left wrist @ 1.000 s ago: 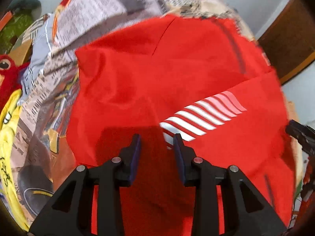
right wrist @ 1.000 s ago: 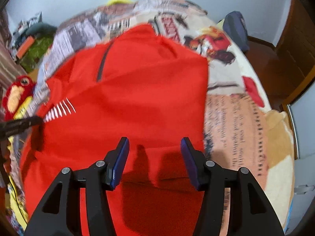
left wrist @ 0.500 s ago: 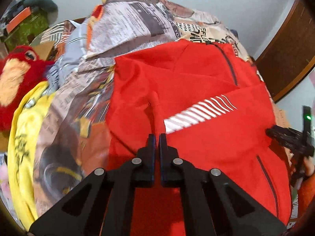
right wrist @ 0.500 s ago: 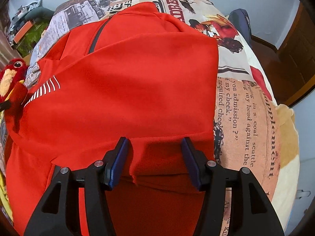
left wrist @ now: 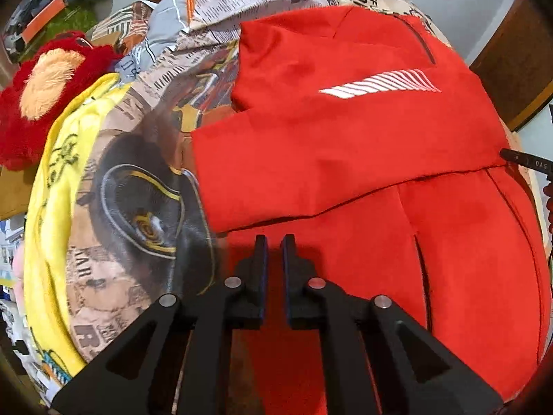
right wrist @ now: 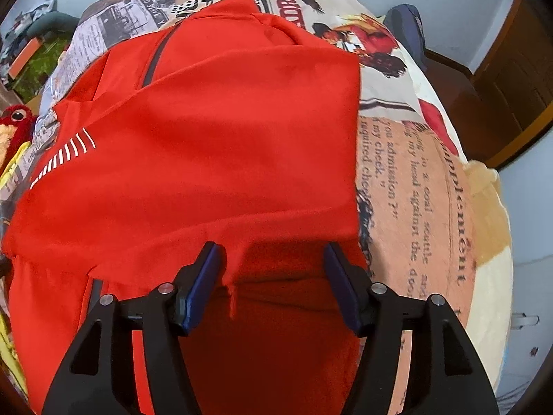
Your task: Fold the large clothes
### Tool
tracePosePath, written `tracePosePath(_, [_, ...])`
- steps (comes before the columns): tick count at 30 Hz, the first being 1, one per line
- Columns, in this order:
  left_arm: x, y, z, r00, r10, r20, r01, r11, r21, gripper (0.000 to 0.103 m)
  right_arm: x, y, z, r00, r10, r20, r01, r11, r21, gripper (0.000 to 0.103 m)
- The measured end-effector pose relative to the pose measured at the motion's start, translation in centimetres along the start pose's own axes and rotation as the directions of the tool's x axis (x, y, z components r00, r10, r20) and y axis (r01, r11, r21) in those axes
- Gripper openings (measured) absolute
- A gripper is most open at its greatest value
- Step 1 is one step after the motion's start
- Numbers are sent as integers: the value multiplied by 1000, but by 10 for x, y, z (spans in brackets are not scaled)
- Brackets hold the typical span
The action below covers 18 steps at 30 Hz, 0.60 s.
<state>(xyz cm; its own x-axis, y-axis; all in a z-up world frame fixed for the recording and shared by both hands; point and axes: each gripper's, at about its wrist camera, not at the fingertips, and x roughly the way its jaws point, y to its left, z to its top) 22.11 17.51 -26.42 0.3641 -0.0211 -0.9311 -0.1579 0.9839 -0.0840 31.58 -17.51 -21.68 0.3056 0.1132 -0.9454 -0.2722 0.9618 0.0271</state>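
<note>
- Left gripper (left wrist: 274, 242) is seen at 6 o'clock of its own view, angled down over the near hem of the red jacket (left wrist: 345, 159), fingertips toward 12.
- Right gripper (right wrist: 273, 252) is likewise at 6 o'clock of its view, angled down over the jacket's near edge by its right side.
- Counted: one jacket, two grippers, one bedspread (right wrist: 414, 180) with newspaper print, one yellow blanket (left wrist: 58, 180), one red plush toy (left wrist: 41, 86).
- Jacket is laid flat on the bedspread, collar toward 12 in both views. One sleeve is folded across the body; its white stripe patch (left wrist: 380, 84) is seen at 1 o'clock in the left view and at 9 o'clock in the right view.
- Left jaws: nearly closed, only a thin slit left between the pads; nothing is seen pinched in the slit. Whether the tips touch the cloth below cannot be told.
- Right jaws: spread wide, released. A fold edge of the jacket lies between the two fingers; the left finger (right wrist: 204, 276) is seen right against that edge, no grasp made.
- Yellow blanket is seen at 9 o'clock in the left view, plush toy at 10, both beside the jacket and apart from it.
</note>
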Motion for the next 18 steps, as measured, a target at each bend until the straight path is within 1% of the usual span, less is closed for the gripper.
tracePosePath(1, [-7,1,3,1000,2,14,-2,1000,-1,11,-3,-1,-1,1000,0,-1,0,1000,5,59])
tracePosePath(4, [-26,3,15,998,14,69,-15,1000,11,21,-16,-5,0,1000,1,0,-1,1000,8,59])
tracePosePath(6, [-41,-1,28,993,28,118,-31,999,30,32,-27,-7,4,1000,-2,26,2,1000,2,59])
tracePosePath(8, [-52,-7,44,987,42,158,-51,997,55,36,-41,-9,10,998,-8,57,9,1000,-9,59])
tracePosePath(10, [-62,-16,65,980,39,194,-56,995,84,36,-56,-9,19,995,-6,95,8,1000,-15,59])
tracePosePath(12, [-69,-24,87,974,24,224,-48,993,104,42,-71,-9,31,991,3,137,0,1000,-21,60])
tracePosePath(13, [-72,-29,99,970,14,245,-43,993,113,44,-75,-9,36,989,3,151,0,1000,-22,62])
tracePosePath(15, [-76,-36,124,960,-1,280,-35,992,123,51,-85,-9,52,980,10,198,-6,1000,-23,68])
tracePosePath(18, [-74,-49,164,949,-38,314,-7,990,141,57,-93,-6,76,967,25,253,-20,1000,-22,72])
